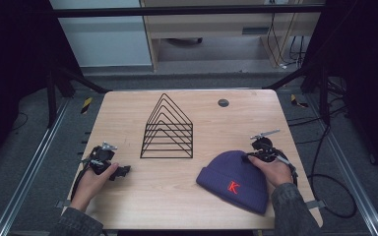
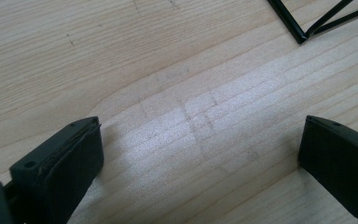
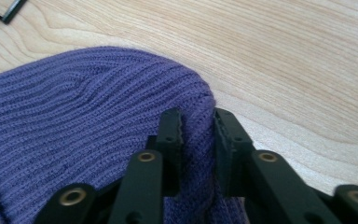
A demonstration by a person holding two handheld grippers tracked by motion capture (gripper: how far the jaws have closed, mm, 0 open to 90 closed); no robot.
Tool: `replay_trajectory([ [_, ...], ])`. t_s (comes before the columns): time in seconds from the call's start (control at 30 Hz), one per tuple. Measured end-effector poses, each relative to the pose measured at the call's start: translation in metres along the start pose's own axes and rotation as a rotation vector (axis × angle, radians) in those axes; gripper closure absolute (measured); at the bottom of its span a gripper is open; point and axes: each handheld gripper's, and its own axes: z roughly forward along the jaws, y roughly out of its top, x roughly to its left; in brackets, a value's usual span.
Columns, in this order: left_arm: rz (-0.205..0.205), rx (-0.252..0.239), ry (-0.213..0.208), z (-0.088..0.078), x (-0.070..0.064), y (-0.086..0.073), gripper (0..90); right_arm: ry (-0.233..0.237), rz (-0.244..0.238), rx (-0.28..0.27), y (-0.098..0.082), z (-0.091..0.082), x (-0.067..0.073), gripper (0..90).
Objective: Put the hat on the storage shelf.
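Purple beanie [image 1: 235,181] at near right is pinched only at its far rim by right gripper [image 3: 198,128]; thin fold may slip; left gripper [image 2: 200,154] rests open, empty.

- We see the pale wooden table [image 1: 187,187] evenly lit from overhead, its surroundings falling into darkness.
- A soft sheen whitens the grain in the left gripper view.
- Nearest black jaws blur slightly.

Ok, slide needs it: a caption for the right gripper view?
Right gripper pinching a fold of the purple knit beanie on the wooden table.
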Motion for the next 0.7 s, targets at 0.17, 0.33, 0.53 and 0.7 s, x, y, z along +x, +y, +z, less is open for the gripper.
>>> replay_trajectory([
  [0.17,-0.003,-0.002,-0.003,0.0,-0.001,0.0,0.0,0.011,-0.005,-0.019,-0.001,-0.004,0.001,80.6],
  [0.33,-0.003,0.0,-0.002,0.0,-0.001,0.0,0.0,0.012,-0.036,-0.069,0.001,-0.015,0.008,81.5],
  [0.53,-0.002,0.0,-0.002,0.0,0.0,0.0,0.0,0.021,-0.088,-0.138,0.006,-0.036,0.021,81.5],
  [0.7,0.017,0.007,-0.009,-0.001,0.002,0.001,0.1,0.042,-0.119,-0.207,0.009,-0.057,0.033,81.6],
])
